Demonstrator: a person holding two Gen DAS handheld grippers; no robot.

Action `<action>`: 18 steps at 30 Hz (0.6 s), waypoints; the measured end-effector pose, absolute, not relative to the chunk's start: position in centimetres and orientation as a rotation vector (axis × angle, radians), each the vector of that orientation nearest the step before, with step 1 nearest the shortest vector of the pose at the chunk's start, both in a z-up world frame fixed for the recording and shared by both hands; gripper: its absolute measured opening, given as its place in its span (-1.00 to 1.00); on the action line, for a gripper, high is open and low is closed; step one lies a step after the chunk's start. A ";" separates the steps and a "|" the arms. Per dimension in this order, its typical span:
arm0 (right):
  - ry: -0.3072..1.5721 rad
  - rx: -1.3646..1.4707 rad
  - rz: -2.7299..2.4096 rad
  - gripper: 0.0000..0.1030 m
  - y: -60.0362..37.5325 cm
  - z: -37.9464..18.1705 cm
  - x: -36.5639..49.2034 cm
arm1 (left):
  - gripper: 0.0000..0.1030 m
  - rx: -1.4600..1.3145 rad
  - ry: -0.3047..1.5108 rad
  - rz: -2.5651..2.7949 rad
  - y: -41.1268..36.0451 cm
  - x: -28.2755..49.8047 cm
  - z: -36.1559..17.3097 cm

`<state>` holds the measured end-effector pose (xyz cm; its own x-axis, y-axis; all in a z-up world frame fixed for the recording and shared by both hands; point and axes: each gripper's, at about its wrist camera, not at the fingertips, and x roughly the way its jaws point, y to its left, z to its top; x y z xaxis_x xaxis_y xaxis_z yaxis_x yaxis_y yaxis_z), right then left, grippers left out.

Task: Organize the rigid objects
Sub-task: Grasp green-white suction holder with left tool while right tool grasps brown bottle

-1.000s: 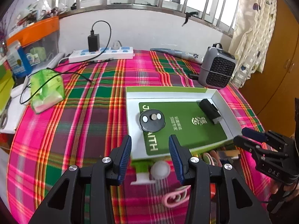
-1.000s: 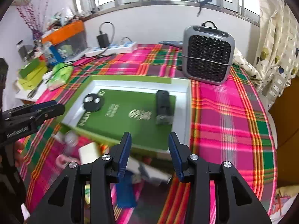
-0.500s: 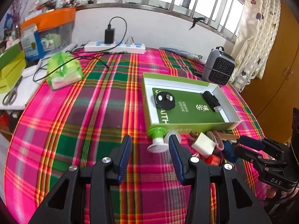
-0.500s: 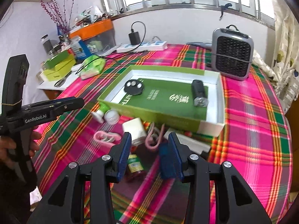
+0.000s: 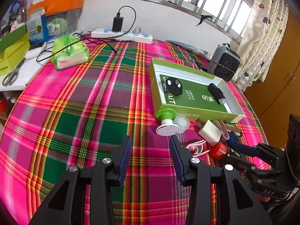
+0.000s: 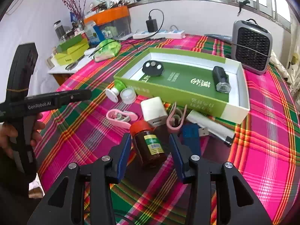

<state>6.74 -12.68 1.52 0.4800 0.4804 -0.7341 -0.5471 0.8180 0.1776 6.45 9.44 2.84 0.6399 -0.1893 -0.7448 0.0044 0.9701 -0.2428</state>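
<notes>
A: What is the room like?

B: There is a table with a bright checked cloth (image 5: 105, 97), pink, green and red. Behind it is a white wall and a window with bars. A white power strip (image 5: 121, 35) lies by the wall with a black charger plugged in. A small grey heater (image 6: 251, 46) stands at the far corner, just beside the green box (image 6: 236, 110).

A: What is in the box?

B: A round black thing with silver dots (image 6: 152, 68) and a small black torch (image 6: 221, 79). They lie well apart on the green floor of the box.

A: And outside the box?

B: A little pile on the cloth, near the front wall of the box. There is a brown bottle with a red cap (image 6: 148, 142) lying on its side, a white plug cube (image 6: 153, 111), two pink clips (image 6: 121, 117), a blue stick (image 6: 190, 137), a green and white stopper (image 5: 166, 121) and a clear round lid (image 6: 128, 95).

A: What are the fingers doing?

B: The left gripper (image 5: 150, 156) has its fingers apart over bare cloth. It holds nothing. The right gripper (image 6: 150, 153) has its fingers apart too. The brown bottle shows between them, but the pads do not press on it. I cannot tell if they touch it.
</notes>
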 end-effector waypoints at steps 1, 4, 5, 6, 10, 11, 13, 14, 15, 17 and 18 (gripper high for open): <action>0.873 -0.090 0.630 -0.16 -12.5 1.3 6.8 | -0.21 -0.228 0.873 -0.114 9.4 6.5 2.8; 0.886 -0.103 0.629 -0.16 -12.2 0.9 7.0 | -0.21 -0.226 0.877 -0.119 9.2 6.7 2.7; 0.892 -0.109 0.627 -0.16 -12.1 0.8 7.0 | -0.21 -0.227 0.880 -0.121 9.2 6.8 2.7; 0.898 -0.117 0.629 -0.16 -12.0 0.6 7.0 | -0.21 -0.227 0.881 -0.125 9.1 6.9 2.6; 0.907 -0.163 0.629 -0.16 -11.5 0.2 7.0 | -0.21 -0.224 0.888 -0.138 8.8 7.3 2.4; 0.910 -0.173 0.628 -0.16 -11.4 0.1 7.0 | -0.21 -0.223 0.889 -0.141 8.7 7.4 2.4; 0.907 -0.182 0.626 -0.16 -11.4 0.0 6.9 | -0.21 -0.222 0.888 -0.153 8.5 7.6 2.4; 0.906 -0.186 0.625 -0.16 -11.4 0.0 6.9 | -0.21 -0.221 0.888 -0.155 8.4 7.7 2.4; 0.904 -0.193 0.623 -0.16 -11.4 0.0 6.9 | -0.21 -0.218 0.889 -0.159 8.3 7.9 2.4; 0.899 -0.210 0.617 -0.16 -11.3 0.0 6.8 | -0.21 -0.216 0.891 -0.161 8.1 8.2 2.4; 0.893 -0.220 0.609 -0.16 -11.3 0.0 6.7 | -0.21 -0.217 0.893 -0.163 8.0 8.4 2.3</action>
<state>6.68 -11.33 0.01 0.4728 0.4038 -0.7832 -0.5811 0.8110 0.0673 8.40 7.98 2.32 0.6173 -0.2303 -0.7522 0.0507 0.9658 -0.2542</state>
